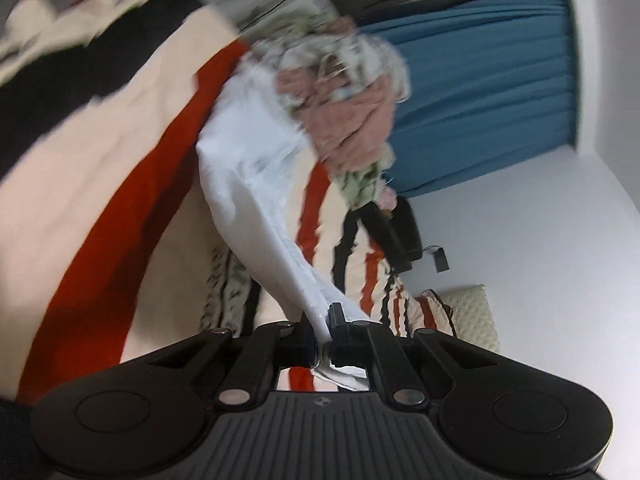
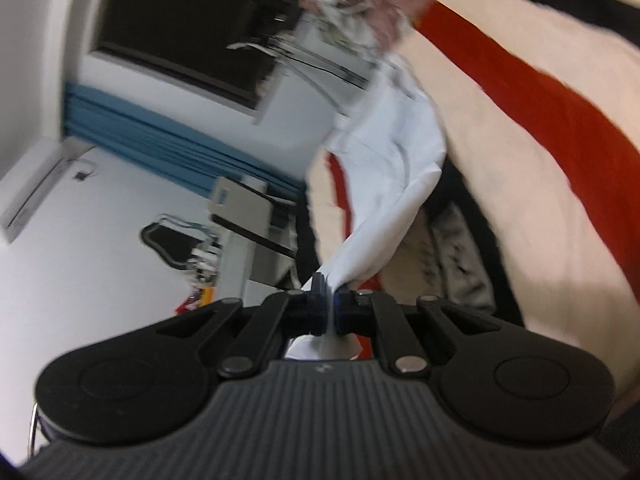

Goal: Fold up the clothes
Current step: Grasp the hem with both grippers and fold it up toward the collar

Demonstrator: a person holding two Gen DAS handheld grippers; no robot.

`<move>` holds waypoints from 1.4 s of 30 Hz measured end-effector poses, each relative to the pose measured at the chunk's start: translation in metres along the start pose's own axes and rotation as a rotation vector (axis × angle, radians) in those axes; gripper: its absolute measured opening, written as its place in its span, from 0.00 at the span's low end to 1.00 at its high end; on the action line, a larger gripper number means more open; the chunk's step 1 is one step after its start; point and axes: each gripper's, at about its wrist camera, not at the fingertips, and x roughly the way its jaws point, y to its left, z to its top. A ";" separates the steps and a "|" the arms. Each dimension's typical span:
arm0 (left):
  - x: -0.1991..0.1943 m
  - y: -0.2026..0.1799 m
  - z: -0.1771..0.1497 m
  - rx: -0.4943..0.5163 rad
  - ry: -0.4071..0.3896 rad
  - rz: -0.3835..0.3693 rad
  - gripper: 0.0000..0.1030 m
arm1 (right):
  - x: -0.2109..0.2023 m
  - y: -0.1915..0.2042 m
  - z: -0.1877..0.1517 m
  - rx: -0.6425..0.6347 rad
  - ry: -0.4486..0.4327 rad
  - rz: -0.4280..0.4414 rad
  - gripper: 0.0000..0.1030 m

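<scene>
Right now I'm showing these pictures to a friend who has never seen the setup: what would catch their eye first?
The white garment, pinched by both the left gripper and the right gripper and stretched away from each. Beneath it spreads a cream bedcover with bold red and black stripes. At the garment's far end sits a heap of pink and floral clothes, with a blue curtain behind it; both views are blurred.

Two matte black handheld grippers, alike in build

The left gripper and the right gripper each have a grey ribbed plastic body with a small pale logo near its front edge. Beside that logo, two round black lobes carry shallow circular recesses. Flat black linkage bars with silver rivets run forward from it to short, dark finger blocks.
</scene>
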 end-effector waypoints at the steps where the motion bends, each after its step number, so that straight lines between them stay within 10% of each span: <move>1: -0.005 -0.012 0.000 0.021 -0.008 -0.005 0.05 | -0.006 0.005 0.000 -0.014 -0.005 0.002 0.06; 14: -0.034 0.030 -0.078 -0.091 0.130 0.125 0.05 | -0.041 -0.028 -0.068 -0.010 0.077 -0.110 0.06; 20: 0.022 0.035 -0.015 -0.111 0.115 0.173 0.05 | 0.004 -0.035 -0.029 0.087 0.081 -0.139 0.06; 30: 0.165 -0.004 0.137 0.172 -0.088 0.312 0.05 | 0.156 -0.039 0.102 0.053 0.008 -0.209 0.06; 42: 0.306 0.047 0.160 0.480 -0.133 0.524 0.06 | 0.272 -0.082 0.133 -0.275 -0.016 -0.347 0.07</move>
